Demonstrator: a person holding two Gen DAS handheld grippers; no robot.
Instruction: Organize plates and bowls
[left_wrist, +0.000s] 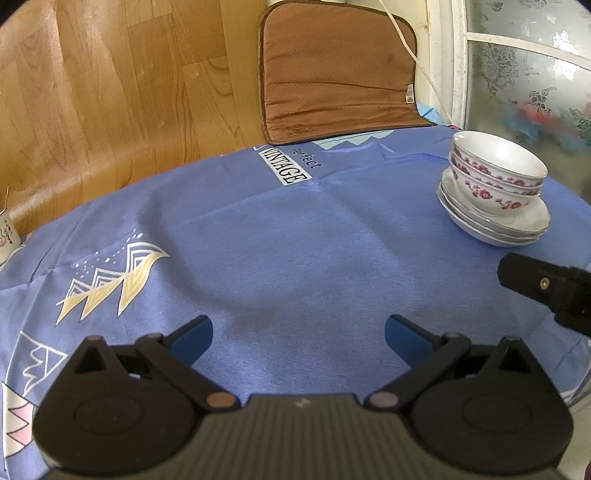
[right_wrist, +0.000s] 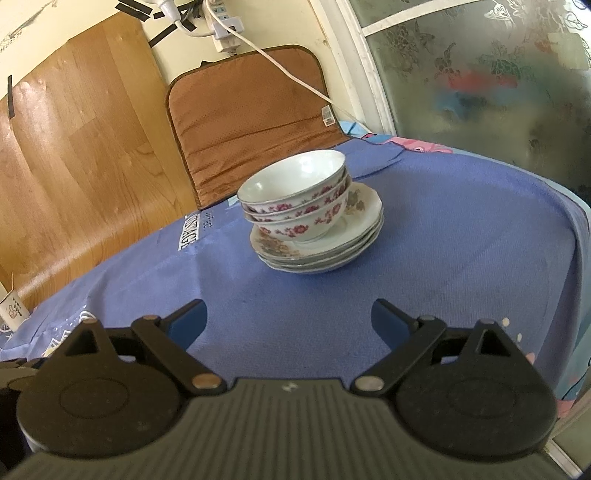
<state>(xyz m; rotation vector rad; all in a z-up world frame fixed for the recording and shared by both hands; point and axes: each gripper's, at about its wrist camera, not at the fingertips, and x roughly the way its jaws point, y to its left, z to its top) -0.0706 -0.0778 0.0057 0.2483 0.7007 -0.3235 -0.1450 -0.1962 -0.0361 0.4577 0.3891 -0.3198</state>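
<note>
Three nested white bowls (right_wrist: 295, 201) with pink flowers stand on a stack of several white plates (right_wrist: 364, 225) on the blue tablecloth (right_wrist: 461, 240). The stack also shows at the right in the left wrist view, bowls (left_wrist: 496, 171) on plates (left_wrist: 517, 227). My right gripper (right_wrist: 288, 317) is open and empty, a short way in front of the stack. My left gripper (left_wrist: 297, 334) is open and empty over bare cloth, left of the stack. Part of the right gripper (left_wrist: 546, 291) shows at the right edge of the left wrist view.
A brown cushion (right_wrist: 251, 122) leans on the wall behind the table. A wooden panel (left_wrist: 110, 92) stands at the back left. A small white cup (right_wrist: 13, 308) sits at the far left edge. A white cable (right_wrist: 295, 79) hangs over the cushion. A frosted glass door (right_wrist: 480, 74) is at the right.
</note>
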